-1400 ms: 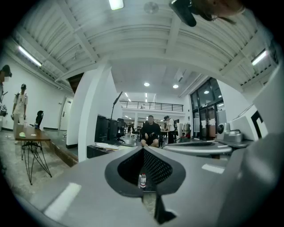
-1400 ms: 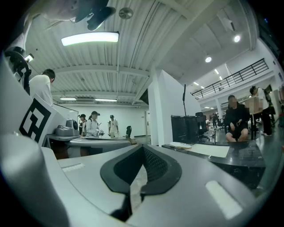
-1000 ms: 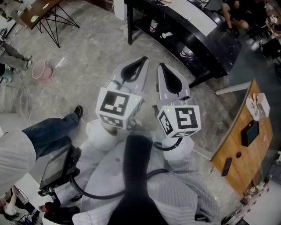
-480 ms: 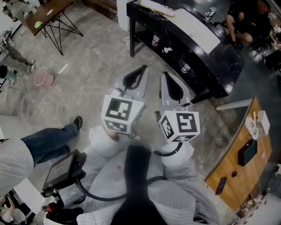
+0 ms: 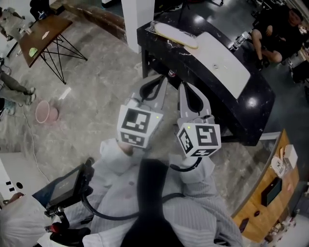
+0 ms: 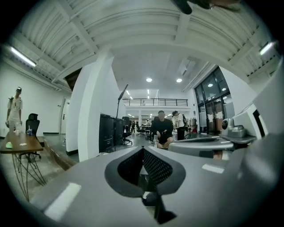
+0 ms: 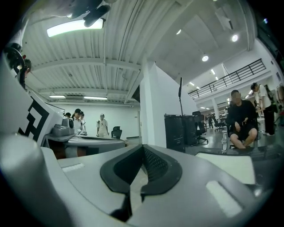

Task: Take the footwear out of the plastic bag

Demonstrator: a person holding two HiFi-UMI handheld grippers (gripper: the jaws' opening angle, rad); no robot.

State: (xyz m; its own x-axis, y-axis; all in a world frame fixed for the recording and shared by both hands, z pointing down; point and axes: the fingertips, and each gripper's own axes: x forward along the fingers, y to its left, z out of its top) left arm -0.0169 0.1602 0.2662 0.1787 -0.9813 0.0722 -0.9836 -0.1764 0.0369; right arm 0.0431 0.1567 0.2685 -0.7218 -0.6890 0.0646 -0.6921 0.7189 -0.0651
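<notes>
In the head view I hold both grippers side by side in front of my chest, tips toward a black table [image 5: 251, 103]. My left gripper [image 5: 157, 79] and right gripper [image 5: 186, 88] are both shut with nothing in them. A pale, flat, longish thing [image 5: 176, 34] lies at the table's far left end beside a white mat [image 5: 219, 60]; I cannot tell whether it is the bagged footwear. The left gripper view shows its jaws [image 6: 143, 149] closed on air, and the right gripper view shows the same for its jaws [image 7: 142, 148].
A white pillar [image 5: 137, 14] stands behind the table's left end. A wooden side table [image 5: 41, 36] on wire legs and a pink bucket [image 5: 44, 113] are at the left. A wooden desk [image 5: 270, 193] is at the right. A person [image 5: 273, 34] sits beyond the table.
The black table has come closer and fills more of the head view, its top now showing. Both grippers stay shut and side by side.
</notes>
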